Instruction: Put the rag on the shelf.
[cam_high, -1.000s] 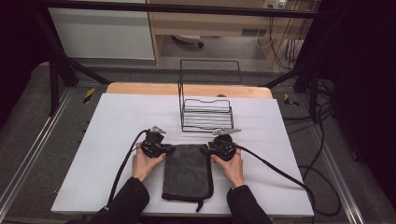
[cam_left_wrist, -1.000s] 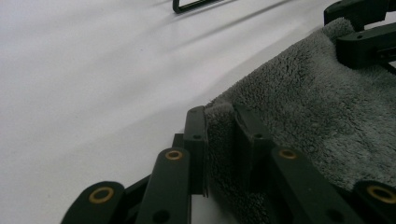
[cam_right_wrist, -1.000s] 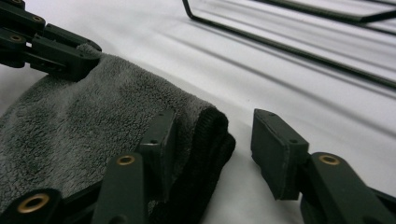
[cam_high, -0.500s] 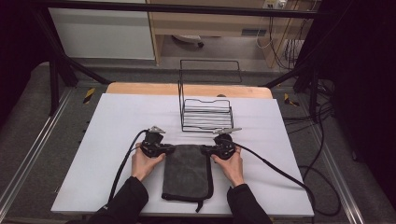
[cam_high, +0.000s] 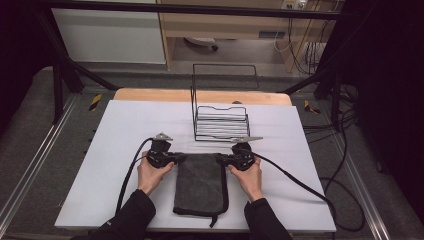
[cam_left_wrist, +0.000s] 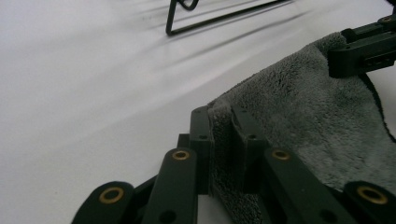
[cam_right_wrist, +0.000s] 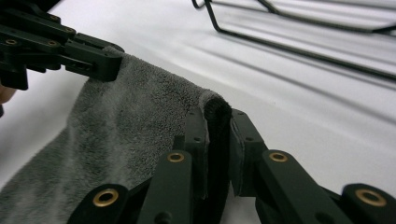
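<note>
high view has the grey towel (cam_high: 201, 182) lying folded on the white table (cam_high: 115, 145), low in the middle of the frame, long side running toward the bottom edge, with a black trim loop hanging off its lower right corner. left gripper (cam_high: 176, 158) sits at the towel's upper left corner and right gripper (cam_high: 223, 159) at the upper right corner, each with a hand wrapped round it and a cable trailing off toward the bottom.

left gripper view is pretty clear: the two black jaws are pinched on the edge of the towel (cam_left_wrist: 303, 116), fabric squeezed right between the pads, and they've just been closing in on it. the other gripper shows at the upper right of that frame, biting the far corner.

right gripper view, same deal: jaws clamped on the towel's (cam_right_wrist: 135, 121) dark hemmed corner, having just closed further.

black wire rack (cam_high: 220, 120) stands just above the towel in the high view, near but apart from it.
</note>
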